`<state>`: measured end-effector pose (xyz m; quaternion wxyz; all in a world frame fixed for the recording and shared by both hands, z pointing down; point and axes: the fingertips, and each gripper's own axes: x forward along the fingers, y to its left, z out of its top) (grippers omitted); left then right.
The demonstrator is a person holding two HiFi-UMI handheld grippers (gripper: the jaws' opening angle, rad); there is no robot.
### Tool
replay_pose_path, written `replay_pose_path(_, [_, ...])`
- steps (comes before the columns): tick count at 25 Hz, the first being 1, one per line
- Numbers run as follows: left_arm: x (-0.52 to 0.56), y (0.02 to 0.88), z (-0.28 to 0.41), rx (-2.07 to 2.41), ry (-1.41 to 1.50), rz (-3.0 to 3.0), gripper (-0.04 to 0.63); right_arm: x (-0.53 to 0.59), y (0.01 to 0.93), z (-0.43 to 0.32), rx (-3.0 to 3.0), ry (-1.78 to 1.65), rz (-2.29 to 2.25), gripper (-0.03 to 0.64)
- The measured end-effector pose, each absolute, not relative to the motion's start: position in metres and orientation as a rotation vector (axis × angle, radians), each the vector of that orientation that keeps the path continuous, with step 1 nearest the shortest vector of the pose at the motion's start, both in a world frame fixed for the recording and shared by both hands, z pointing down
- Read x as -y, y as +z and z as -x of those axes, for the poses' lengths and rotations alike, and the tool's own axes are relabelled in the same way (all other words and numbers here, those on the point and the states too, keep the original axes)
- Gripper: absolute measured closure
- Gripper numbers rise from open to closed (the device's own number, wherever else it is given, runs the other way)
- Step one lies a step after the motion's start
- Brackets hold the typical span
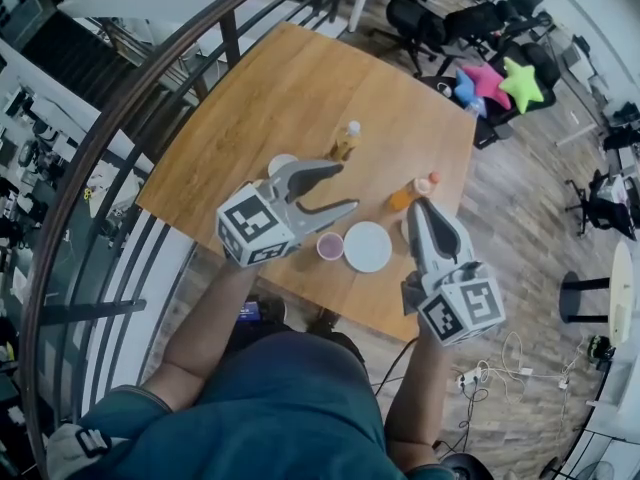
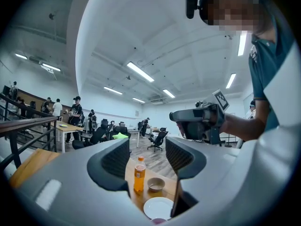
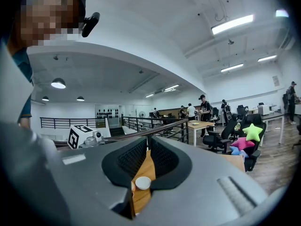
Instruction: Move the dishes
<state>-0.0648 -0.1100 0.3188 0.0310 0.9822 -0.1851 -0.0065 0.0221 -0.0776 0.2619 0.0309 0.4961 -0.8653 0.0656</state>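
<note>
Dishes stand on a wooden table point(image 1: 300, 78): a white plate point(image 1: 367, 246), a pink cup point(image 1: 330, 245) beside it and a small white bowl point(image 1: 282, 164). My left gripper point(image 1: 345, 190) hovers above the table's near side, open and empty. In the left gripper view its jaws point(image 2: 147, 159) frame an upright orange bottle point(image 2: 139, 174), a brown bowl point(image 2: 156, 184) and the plate point(image 2: 159, 207). My right gripper point(image 1: 425, 210) hangs over the near right corner, shut, holding nothing. Between its fingers point(image 3: 147, 149) I see the white bowl point(image 3: 142, 182).
An upright bottle point(image 1: 346, 140) and a tipped orange bottle point(image 1: 412, 193) sit mid-table. A dark railing point(image 1: 120, 118) curves along the left. Office chairs and star cushions point(image 1: 520, 83) stand beyond the far right corner. People stand at desks in the distance point(image 2: 75, 112).
</note>
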Motion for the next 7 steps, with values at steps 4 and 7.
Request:
replay_pose_path(4, [0.1054, 0.3232, 0.0672, 0.56, -0.017, -3.028, 0.357, 0.0731, 0.2677, -0.0192, 2.66, 0.211, -1.532, 0.584])
replay_pose_path(7, [0.1031, 0.3238, 0.0688, 0.552, -0.015, -3.033, 0.36, 0.0711, 0.27, -0.0184, 2.655, 0.219, -1.539, 0.584])
